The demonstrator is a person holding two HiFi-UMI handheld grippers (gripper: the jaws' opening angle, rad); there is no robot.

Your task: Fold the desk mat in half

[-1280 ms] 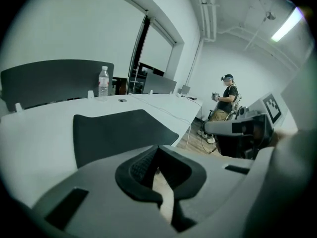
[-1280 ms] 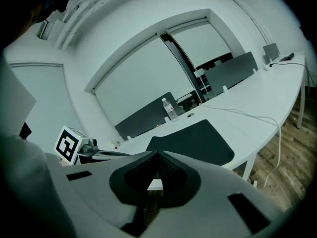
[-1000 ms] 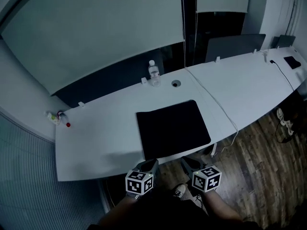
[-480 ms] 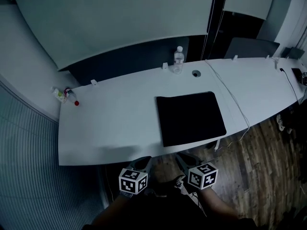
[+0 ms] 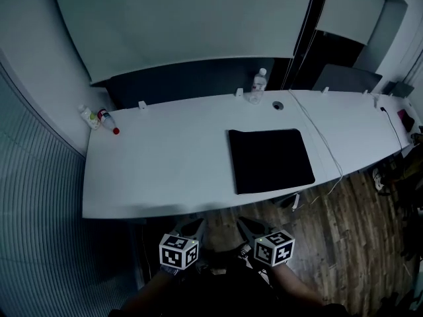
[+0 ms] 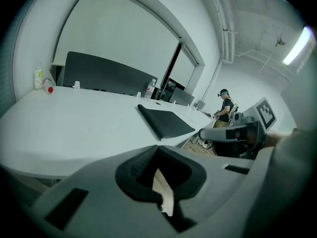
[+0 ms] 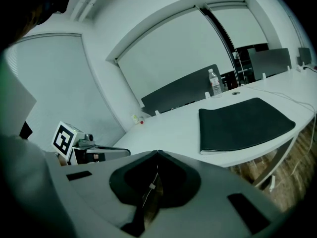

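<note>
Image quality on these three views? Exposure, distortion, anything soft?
Head view: dim and bluish, the table edge bows from the wide lens, and the mat reads as flat black. Left gripper view: dark round vignette, ceiling light blown out, shut left claw looks soft up close. Right gripper view: same vignette, mat edge crisp, right claw dark and soft.
</note>
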